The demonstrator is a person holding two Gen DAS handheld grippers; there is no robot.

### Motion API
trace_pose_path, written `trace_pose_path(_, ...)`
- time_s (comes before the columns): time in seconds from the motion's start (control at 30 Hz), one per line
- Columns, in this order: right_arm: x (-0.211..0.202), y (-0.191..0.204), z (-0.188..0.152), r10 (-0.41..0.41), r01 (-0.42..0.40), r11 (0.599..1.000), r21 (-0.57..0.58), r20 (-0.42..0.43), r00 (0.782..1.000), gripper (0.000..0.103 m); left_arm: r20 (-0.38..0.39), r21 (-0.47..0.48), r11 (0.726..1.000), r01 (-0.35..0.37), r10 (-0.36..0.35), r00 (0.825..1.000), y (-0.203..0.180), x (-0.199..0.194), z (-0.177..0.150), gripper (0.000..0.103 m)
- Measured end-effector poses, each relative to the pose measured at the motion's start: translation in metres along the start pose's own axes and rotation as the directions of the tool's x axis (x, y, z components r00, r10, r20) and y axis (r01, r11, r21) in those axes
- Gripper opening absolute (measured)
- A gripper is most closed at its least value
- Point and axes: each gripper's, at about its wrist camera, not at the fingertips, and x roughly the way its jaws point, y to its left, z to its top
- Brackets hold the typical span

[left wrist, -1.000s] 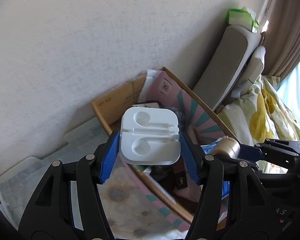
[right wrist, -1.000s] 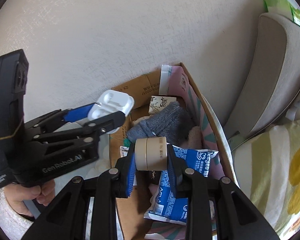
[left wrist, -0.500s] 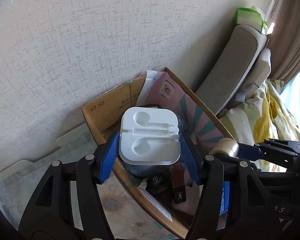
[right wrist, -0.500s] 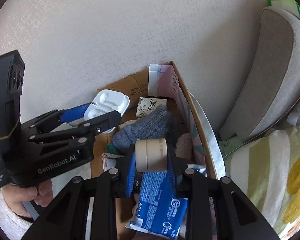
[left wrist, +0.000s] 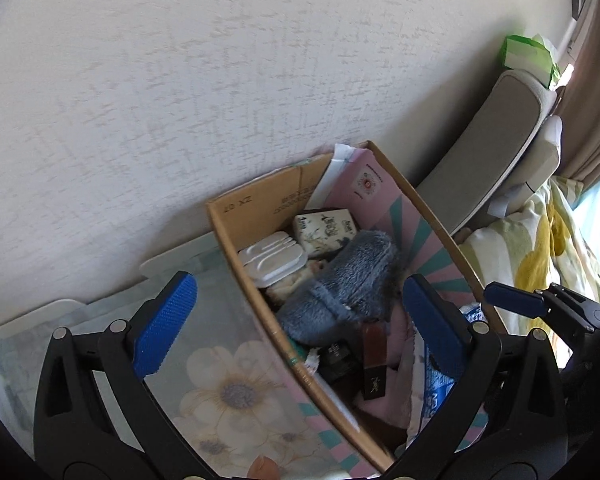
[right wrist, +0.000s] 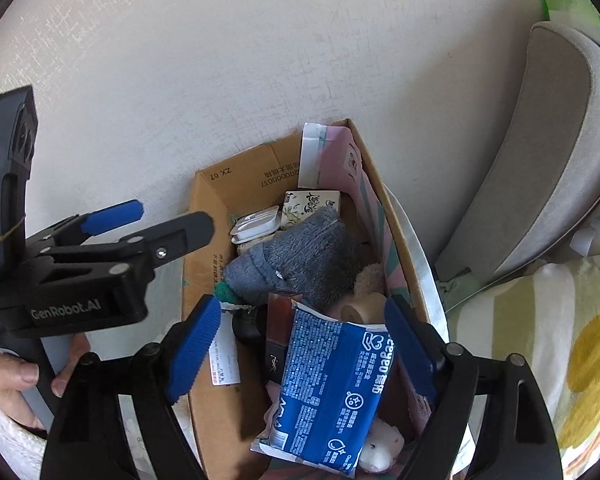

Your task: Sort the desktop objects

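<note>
A pale textured wall (left wrist: 180, 92) backs the scene; a cardboard box (left wrist: 256, 208) stands against it on a floral cloth (left wrist: 228, 392), with a grey cushion (right wrist: 540, 152) propped beside the box's right wall. Left gripper (left wrist: 296, 324): jaws have just been opening and stand wide apart, nothing between the blue pads; it hangs above the box's left wall. The white tray (left wrist: 270, 260) lies inside the box at the far left corner, tilted against the left wall, just beside a printed tissue pack (left wrist: 326, 228) at the far wall. Right gripper (right wrist: 300, 340): jaws have also just been opening, released, pads touching nothing; it hangs over the box's near half. The tape roll (right wrist: 360, 306) rests inside the box near the right wall, partly covered by a blue packet (right wrist: 332, 388) and just beside a grey plush item (right wrist: 300, 256) lying across the middle. A dark red case (left wrist: 374, 360) lies below the plush toward the near end. In the right wrist view a hand (right wrist: 16, 380) grips the left gripper's handle at lower left.
</note>
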Motion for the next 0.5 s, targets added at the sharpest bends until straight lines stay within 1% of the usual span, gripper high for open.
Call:
trace_pose_path(0.07, -0.003, 0.002, -0.001, -0.005, 0.005, 1.000, -0.001, 0.007, 1.000, 0.081, 0.002, -0.011, 1.000, -0.005, 0.005, 1.000, 0.005, -0.005, -0.002, 0.103)
trace_pose_path(0.13, -0.006, 0.008, 0.000, -0.026, 0.026, 1.000, -0.013, -0.004, 1.000, 0.082, 0.005, -0.032, 0.999, -0.002, 0.002, 1.000, 0.011, -0.011, -0.006, 0.103)
trace_pose_path(0.17, -0.007, 0.011, 0.000, -0.034, 0.034, 0.999, -0.026, -0.009, 0.999, 0.089, 0.007, -0.048, 0.999, -0.001, 0.001, 1.000, 0.016, -0.015, -0.009, 0.103)
trace_pose_path(0.2, -0.010, 0.017, 0.000, -0.041, 0.041, 0.998, -0.044, -0.009, 0.999, 0.099, 0.010, -0.064, 0.998, -0.002, 0.003, 1.000, 0.021, -0.019, -0.011, 0.103)
trace_pose_path(0.23, -0.014, 0.023, 0.001, -0.043, 0.042, 0.997, -0.063, -0.002, 0.999, 0.103, 0.013, -0.078, 0.997, -0.004, 0.005, 1.000, 0.025, -0.022, -0.014, 0.103)
trace_pose_path(0.33, -0.025, 0.041, 0.002, -0.037, 0.039, 0.995, -0.097, 0.025, 0.999, 0.102, 0.025, -0.126, 0.992, -0.022, 0.026, 0.999, 0.042, -0.040, -0.023, 0.103)
trace_pose_path(0.5, -0.039, 0.077, 0.000, -0.045, 0.054, 0.986, -0.157, 0.059, 0.997, 0.102, 0.048, -0.155, 0.984, -0.091, 0.099, 0.994, 0.067, -0.078, -0.041, 0.103)
